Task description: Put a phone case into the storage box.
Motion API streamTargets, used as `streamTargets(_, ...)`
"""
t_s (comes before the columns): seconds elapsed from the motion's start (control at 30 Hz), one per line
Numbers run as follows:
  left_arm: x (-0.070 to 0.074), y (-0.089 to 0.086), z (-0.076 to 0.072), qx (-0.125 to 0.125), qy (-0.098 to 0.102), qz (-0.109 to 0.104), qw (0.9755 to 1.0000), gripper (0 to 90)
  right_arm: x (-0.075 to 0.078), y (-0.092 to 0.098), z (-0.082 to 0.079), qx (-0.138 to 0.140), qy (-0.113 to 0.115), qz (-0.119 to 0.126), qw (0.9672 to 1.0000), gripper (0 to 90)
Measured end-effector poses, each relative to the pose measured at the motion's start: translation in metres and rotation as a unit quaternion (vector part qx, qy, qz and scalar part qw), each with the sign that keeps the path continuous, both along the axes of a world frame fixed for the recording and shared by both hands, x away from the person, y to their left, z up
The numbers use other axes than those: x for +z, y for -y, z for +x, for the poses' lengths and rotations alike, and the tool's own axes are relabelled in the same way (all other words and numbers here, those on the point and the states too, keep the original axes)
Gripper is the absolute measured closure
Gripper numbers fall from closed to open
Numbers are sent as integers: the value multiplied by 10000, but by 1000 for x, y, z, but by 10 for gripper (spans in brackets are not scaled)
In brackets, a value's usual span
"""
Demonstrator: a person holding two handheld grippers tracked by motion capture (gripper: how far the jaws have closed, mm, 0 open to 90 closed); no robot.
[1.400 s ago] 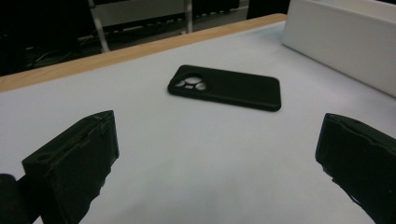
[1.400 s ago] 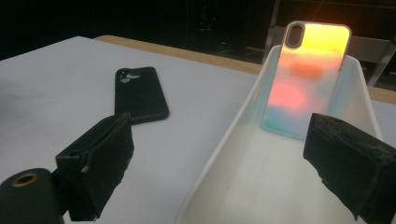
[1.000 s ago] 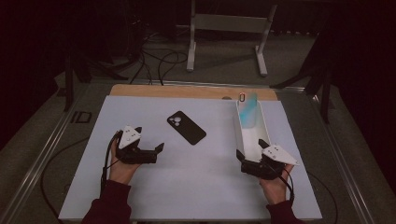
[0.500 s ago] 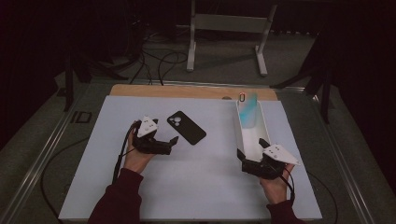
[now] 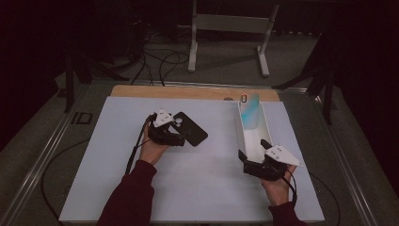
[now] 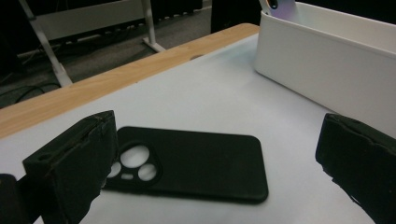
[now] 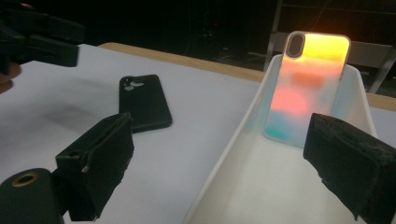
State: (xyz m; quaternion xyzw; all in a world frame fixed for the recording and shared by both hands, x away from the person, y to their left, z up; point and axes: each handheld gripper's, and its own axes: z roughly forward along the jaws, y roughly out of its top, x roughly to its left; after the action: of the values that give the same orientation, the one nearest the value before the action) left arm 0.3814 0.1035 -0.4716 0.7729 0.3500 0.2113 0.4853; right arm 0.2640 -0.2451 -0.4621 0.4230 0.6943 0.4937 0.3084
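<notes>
The black phone case [image 6: 187,165] lay flat on the pale blue mat [image 5: 197,188], camera end toward the left gripper [image 5: 176,136] and back face up; it was matt, thin and soft-edged, with a cluster of round camera cut-outs at one end. The step in hand was judged to be the approach for pick-up: the left gripper stood at the case with its jaws wide apart, one on each side of the case in the left gripper view, neither visibly touching it. The next move would call for lowering the jaws to the mat and closing across the narrow width, since the case sat low and could slide. The right gripper [image 5: 254,162] rested at the near end of the white tray [image 5: 239,134], jaws apart and empty. A second, iridescent case [image 7: 306,88] leaned upright against the tray's far wall.
</notes>
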Motion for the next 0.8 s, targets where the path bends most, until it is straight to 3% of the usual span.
streamTargets(0.17,-4,7,13,69,-75,81,9999,2,1,-1,0,6,-10,42,10000,80)
streamTargets(0.6,-14,23,41,202,-373,37,9991,72,4,-2,-1,49,14,133,9999,80)
streamTargets(0.8,-21,40,49,190,-633,120,9977,192,4,0,0,31,9,156,9999,80)
